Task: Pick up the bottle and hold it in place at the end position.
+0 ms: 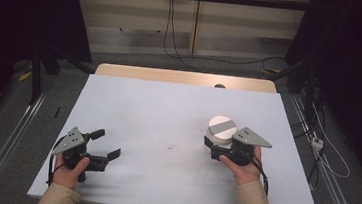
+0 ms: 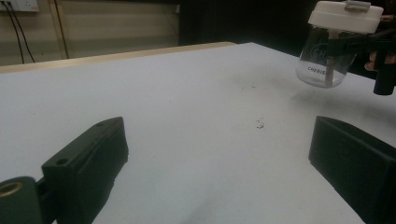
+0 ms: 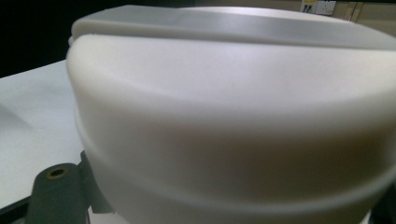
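A clear glass jar [image 1: 222, 128] with a white lid sits between the fingers of my right gripper [image 1: 220, 145], which is shut on it at the table's right middle. In the left gripper view the jar [image 2: 327, 65] hangs slightly above the white surface, with a shadow under it and the right gripper [image 2: 369, 46] clamped below the lid. Up close in the right gripper view, the lid [image 3: 233, 116] has one black finger [image 3: 56, 196] at its lower left. My left gripper [image 1: 106, 143] rests at the front left, open, nothing between its fingers [image 2: 88, 163].
A white sheet [image 1: 168, 106] covers the table; a strip of wood [image 1: 186, 77] shows at the far edge. Small dark specks [image 1: 170, 146] mark the middle. Cables [image 1: 325, 151] and metal rails lie on the floor on both sides.
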